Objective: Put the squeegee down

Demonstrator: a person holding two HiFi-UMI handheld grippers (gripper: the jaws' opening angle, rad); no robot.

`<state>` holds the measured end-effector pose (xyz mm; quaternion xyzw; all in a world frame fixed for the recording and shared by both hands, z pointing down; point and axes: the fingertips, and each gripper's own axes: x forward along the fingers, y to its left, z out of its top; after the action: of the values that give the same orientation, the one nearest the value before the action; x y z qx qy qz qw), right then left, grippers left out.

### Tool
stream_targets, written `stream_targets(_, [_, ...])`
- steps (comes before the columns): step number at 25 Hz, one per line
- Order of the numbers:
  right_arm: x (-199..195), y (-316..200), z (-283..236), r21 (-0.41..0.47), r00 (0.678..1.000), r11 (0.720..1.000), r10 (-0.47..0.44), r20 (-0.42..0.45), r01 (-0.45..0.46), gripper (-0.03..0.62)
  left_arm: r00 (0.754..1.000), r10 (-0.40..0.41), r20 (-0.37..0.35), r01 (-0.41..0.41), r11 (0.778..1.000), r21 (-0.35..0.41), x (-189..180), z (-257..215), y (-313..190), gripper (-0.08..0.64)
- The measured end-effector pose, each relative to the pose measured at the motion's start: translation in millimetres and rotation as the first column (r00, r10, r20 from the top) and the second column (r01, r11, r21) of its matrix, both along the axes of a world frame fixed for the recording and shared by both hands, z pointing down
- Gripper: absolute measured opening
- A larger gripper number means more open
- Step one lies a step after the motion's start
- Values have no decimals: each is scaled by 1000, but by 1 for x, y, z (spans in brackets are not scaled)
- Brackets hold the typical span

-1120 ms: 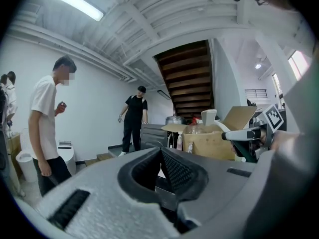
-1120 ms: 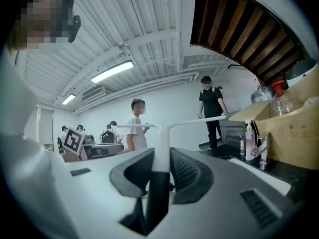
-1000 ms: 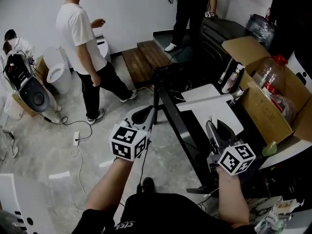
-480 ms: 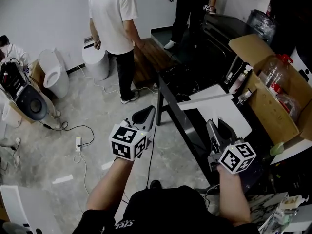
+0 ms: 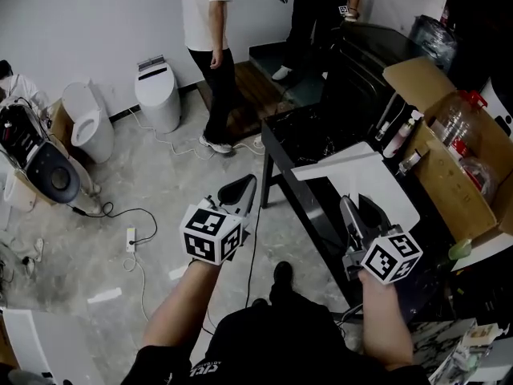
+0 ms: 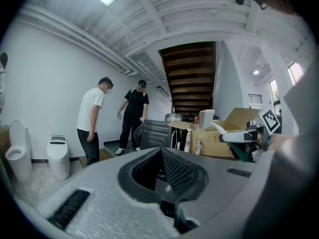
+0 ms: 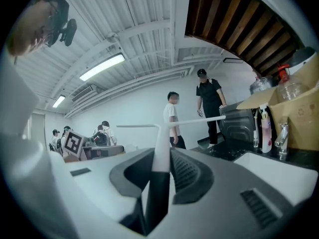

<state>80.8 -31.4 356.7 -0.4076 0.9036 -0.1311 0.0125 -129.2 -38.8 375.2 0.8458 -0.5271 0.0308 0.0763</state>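
Observation:
The squeegee shows in the right gripper view as a white stem (image 7: 160, 151) rising from between the jaws, with a thin white blade (image 7: 199, 120) lying across the top. My right gripper (image 7: 167, 153) is shut on its handle. In the head view the right gripper (image 5: 347, 204) is held over the black table (image 5: 298, 139), and the blade (image 5: 337, 164) stretches across just ahead of it. My left gripper (image 5: 249, 180) hovers over the floor left of the table. Its jaw tips meet, and nothing lies between them in the left gripper view (image 6: 160, 149).
An open cardboard box (image 5: 449, 163) with bottles stands at the table's right end. Spray bottles (image 5: 401, 135) stand beside it. Two toilets (image 5: 156, 95) (image 5: 84, 123) line the far wall, and cables and a power strip (image 5: 129, 239) lie on the floor. Two people (image 5: 210, 22) (image 5: 317, 6) stand by the wooden steps.
The person in the white shirt has walked from the left to the steps at the back. Both grippers have shifted a little along the table's edge. The right gripper's hold on the squeegee is unchanged.

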Motion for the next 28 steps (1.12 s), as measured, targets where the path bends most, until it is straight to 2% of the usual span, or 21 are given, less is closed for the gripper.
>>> stream_targets(10, [-14, -59, 16, -35, 998, 999, -5, 64, 7, 92, 999, -7, 42, 9, 999, -34, -15, 9, -43, 9])
stream_targets(16, [-14, -107, 32, -67, 997, 998, -10, 71, 15, 92, 999, -2, 33, 4, 999, -53, -9, 15, -97, 9])
stream_targets(20, [-10, -145, 38, -83, 997, 997, 3, 83, 4, 92, 998, 19, 53, -15, 998, -68, -5, 20, -129, 9])
stream_targets(28, [-16, -208, 49, -116, 996, 993, -18, 91, 29, 92, 998, -8, 54, 13, 996, -89, -12, 24, -194, 9])
